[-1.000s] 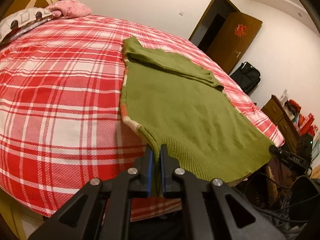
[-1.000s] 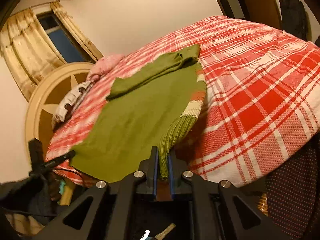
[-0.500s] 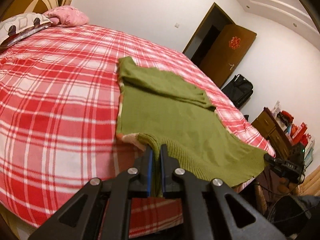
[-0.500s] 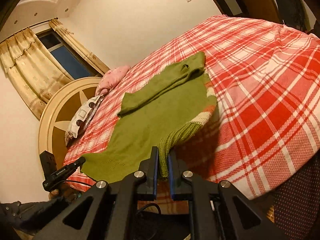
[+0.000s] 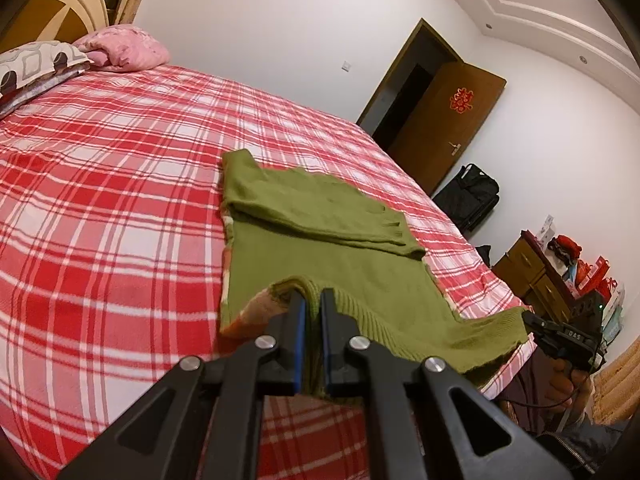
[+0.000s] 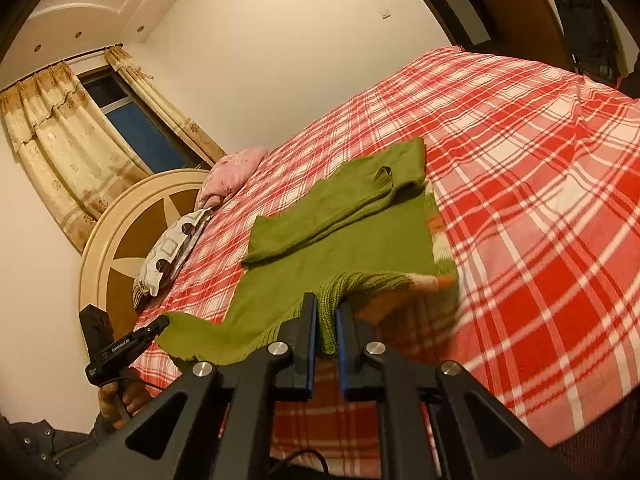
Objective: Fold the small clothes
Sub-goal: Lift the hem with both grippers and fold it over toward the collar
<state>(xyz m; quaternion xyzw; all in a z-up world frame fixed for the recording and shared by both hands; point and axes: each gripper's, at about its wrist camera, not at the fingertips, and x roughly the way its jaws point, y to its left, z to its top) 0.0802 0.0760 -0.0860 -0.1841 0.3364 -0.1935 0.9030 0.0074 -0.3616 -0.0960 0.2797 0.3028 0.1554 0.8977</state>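
A green knit sweater (image 5: 340, 248) lies on the red plaid bed (image 5: 100, 208), sleeves folded across its upper part. My left gripper (image 5: 313, 300) is shut on one corner of the ribbed hem and holds it lifted above the sweater's body. My right gripper (image 6: 326, 312) is shut on the other hem corner, also lifted; the sweater (image 6: 352, 224) shows in the right wrist view too. The hem curls over, showing a striped orange and cream underside (image 5: 256, 312). Each gripper appears in the other's view at the hem's far corner (image 5: 560, 336) (image 6: 120, 348).
Pillows (image 5: 60, 60) and a round headboard (image 6: 132, 248) are at the bed's head. An open wooden door (image 5: 444, 124), a black bag (image 5: 468, 196) and a wooden cabinet (image 5: 532, 280) with red items stand beside the bed. A curtained window (image 6: 100, 120) is behind the headboard.
Both grippers have lifted the hem and carried it forward over the sweater, toward the folded sleeves. The hem now curls over the body, with the striped underside showing.
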